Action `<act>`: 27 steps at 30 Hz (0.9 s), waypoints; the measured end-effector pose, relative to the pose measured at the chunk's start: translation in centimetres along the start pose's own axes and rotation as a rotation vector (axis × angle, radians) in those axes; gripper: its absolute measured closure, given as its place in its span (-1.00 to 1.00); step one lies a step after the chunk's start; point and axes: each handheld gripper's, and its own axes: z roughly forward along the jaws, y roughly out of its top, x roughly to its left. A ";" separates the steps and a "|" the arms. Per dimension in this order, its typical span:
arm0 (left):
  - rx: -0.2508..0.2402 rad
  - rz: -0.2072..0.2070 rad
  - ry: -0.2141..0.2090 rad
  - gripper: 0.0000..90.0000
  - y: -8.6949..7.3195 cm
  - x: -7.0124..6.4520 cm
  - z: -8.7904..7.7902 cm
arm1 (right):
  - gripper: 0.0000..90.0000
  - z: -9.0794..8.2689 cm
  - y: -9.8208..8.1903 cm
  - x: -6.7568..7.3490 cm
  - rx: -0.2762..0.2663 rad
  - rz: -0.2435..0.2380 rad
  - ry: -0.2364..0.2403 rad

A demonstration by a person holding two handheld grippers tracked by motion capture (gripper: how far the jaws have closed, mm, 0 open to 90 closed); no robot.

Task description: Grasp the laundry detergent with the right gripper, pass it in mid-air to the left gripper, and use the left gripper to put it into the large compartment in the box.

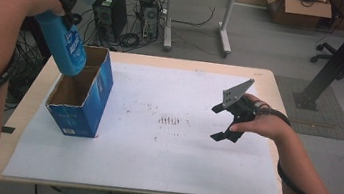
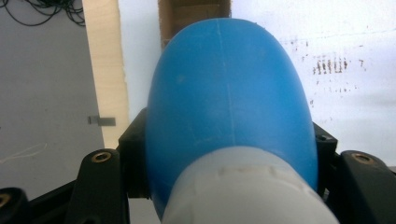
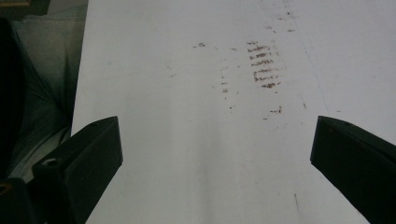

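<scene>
Left gripper (image 1: 68,10): upper left of high view, raised above table, jaws clamped on blue bottle (image 1: 63,45) near its white cap end; bottle hangs bottom-down.
Bottle pos: lower end over open top of blue box (image 1: 89,101), at box's far-left rim; can't tell if touching rim. In left gripper view bottle (image 2: 229,88) takes centre frame, white cap (image 2: 247,191) at bottom, box's brown inside (image 2: 194,14) at top edge.
Box: upright, left part of white sheet (image 1: 151,165), top open.
Right gripper (image 1: 222,124): right-centre of high view, held by hand (image 1: 267,124) just above sheet, jaws spread wide, nothing btwn them.
Sheet marks: brown smudges (image 1: 171,121) mid-sheet; also upper centre of right gripper view (image 3: 264,70).
</scene>
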 end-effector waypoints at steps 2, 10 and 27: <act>0.000 -0.005 0.002 -0.15 0.0 0.2 0.2 | -0.95 -0.1 0.1 0.0 0.002 -0.001 -0.002; 0.012 -0.021 0.007 -0.15 0.2 0.7 1.7 | -0.95 -0.5 0.0 0.1 0.007 0.002 0.000; 0.027 -0.028 0.010 -0.15 0.0 1.8 5.0 | -0.95 -0.7 0.5 0.2 0.039 -0.006 0.010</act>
